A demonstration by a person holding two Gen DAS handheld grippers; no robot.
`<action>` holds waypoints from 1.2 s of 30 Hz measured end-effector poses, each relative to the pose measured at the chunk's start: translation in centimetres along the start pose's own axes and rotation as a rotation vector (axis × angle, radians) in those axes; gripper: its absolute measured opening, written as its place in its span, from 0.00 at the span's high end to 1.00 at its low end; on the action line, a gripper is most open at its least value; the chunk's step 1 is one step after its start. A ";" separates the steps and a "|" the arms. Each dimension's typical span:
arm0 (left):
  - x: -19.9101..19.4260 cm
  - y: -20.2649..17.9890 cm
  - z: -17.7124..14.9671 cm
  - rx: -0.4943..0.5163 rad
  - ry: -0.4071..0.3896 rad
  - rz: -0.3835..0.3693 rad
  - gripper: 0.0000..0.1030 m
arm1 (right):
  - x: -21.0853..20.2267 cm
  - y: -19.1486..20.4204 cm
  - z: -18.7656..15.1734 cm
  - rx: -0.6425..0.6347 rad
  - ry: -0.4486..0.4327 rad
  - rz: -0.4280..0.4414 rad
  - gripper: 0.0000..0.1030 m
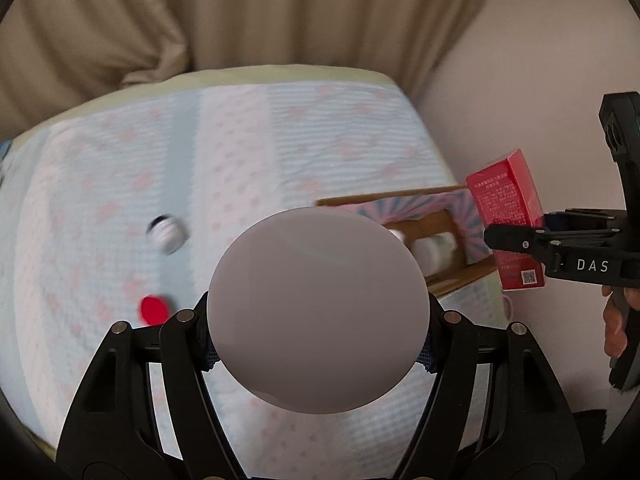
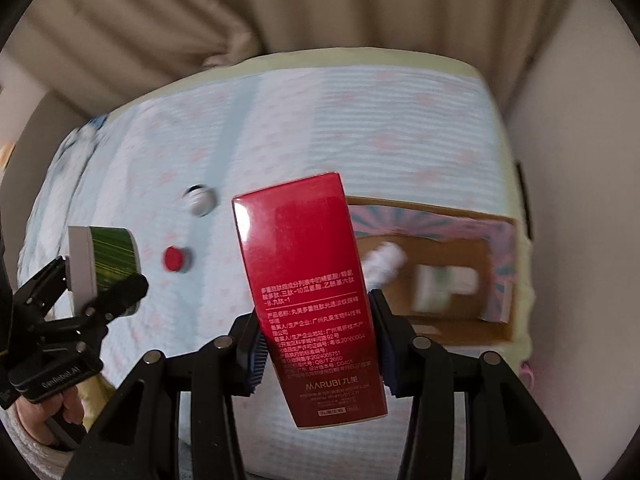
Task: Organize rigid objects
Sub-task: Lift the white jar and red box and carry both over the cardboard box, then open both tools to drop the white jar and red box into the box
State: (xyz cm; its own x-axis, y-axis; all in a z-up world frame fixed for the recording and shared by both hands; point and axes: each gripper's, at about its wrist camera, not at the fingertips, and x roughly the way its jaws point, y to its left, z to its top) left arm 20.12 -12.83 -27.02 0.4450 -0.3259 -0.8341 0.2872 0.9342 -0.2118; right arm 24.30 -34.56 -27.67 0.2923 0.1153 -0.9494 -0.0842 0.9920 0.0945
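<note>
left gripper [image 1: 319, 336] clamped on green jar [image 2: 106, 264] | right gripper [image 2: 318, 344] clamped on red carton [image 2: 308, 280], held up beside cardboard box [image 2: 496, 264] | risk: carton could've been snagged on box rim, tbh

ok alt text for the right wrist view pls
The right gripper holds a tall red box above a bed with a pale blue and pink cover. To the right lies an open cardboard box with items inside; at left, the left gripper clasps a green jar.
</note>
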 end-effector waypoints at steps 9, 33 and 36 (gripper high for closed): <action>7.0 -8.6 3.3 0.137 0.108 -0.075 0.34 | 0.9 -9.8 -1.2 0.200 0.002 -0.038 0.59; 25.1 -16.3 -1.3 0.356 0.439 0.002 0.20 | 13.6 -19.5 -2.9 0.413 0.068 -0.005 0.58; 23.7 -16.7 -1.1 0.392 0.376 0.009 0.00 | 13.4 -19.4 -2.7 0.412 0.025 -0.005 0.25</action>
State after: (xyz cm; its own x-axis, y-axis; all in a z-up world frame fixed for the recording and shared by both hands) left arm 24.97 -35.98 -43.78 0.1352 -0.1761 -0.9750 0.6117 0.7890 -0.0577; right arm 27.31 -52.42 -43.03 0.2680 0.1145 -0.9566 0.3073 0.9309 0.1976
